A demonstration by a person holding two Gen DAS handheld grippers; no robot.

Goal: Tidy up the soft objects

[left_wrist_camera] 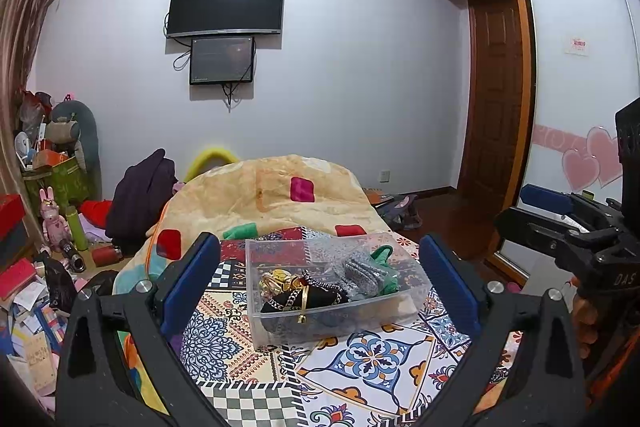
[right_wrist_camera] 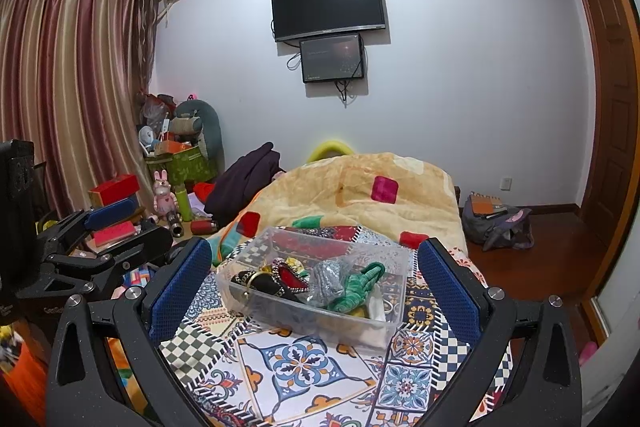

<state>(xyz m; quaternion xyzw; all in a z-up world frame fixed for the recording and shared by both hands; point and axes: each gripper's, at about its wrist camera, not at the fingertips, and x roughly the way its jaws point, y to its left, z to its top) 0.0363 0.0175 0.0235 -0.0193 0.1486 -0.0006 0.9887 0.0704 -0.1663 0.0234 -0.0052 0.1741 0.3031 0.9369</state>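
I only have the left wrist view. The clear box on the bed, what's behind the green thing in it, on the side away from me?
Observer: From the right wrist view, a white cloth lies in the clear box, beside the green fabric.
Operator: Is my left tool holding anything?
Observer: No, the left tool is open and holds nothing.
Operator: Anything on the floor right of the bed?
Observer: A gray bag lies open there, with an orange notebook on it.
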